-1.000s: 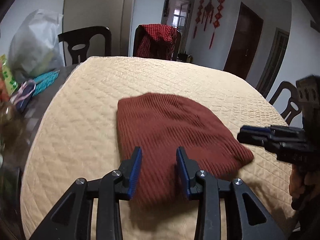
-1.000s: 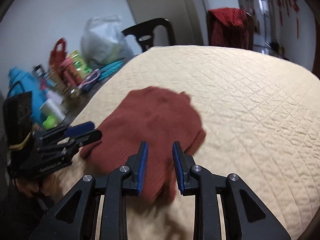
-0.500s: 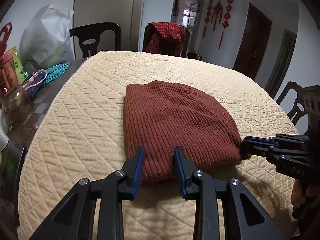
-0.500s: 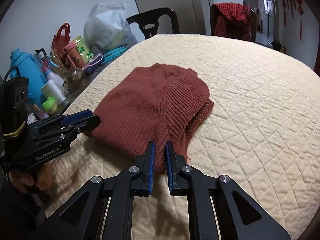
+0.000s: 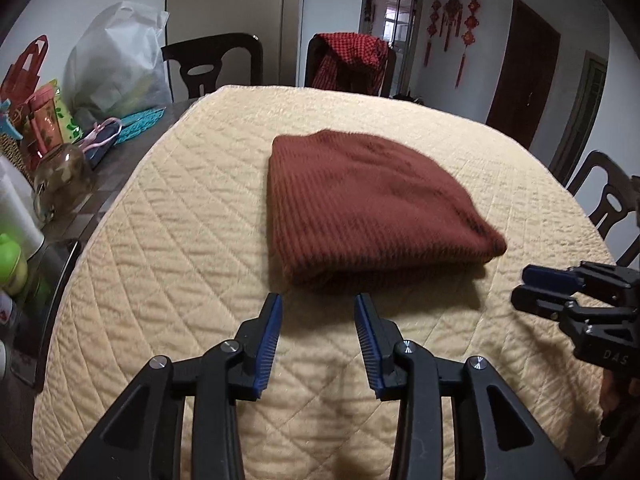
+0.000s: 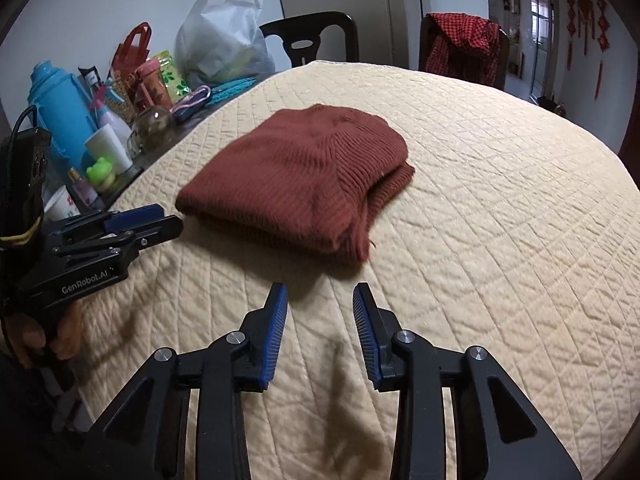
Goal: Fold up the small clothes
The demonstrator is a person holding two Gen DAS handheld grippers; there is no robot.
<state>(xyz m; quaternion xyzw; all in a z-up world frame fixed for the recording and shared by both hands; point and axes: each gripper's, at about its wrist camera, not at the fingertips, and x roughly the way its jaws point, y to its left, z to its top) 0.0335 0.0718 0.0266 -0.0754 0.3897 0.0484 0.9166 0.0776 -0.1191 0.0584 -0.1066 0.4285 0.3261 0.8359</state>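
Sweater lay folded on the quilt, and we had just opened both grippers, left and right, empty, near it.

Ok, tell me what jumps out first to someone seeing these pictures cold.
A folded rust-red sweater lies alone in the middle of a cream quilted cover on the table. Both hand-held grippers, left and right, stand open just short of its near edge, nothing between them. Bottles and bags crowd the table's left edge.
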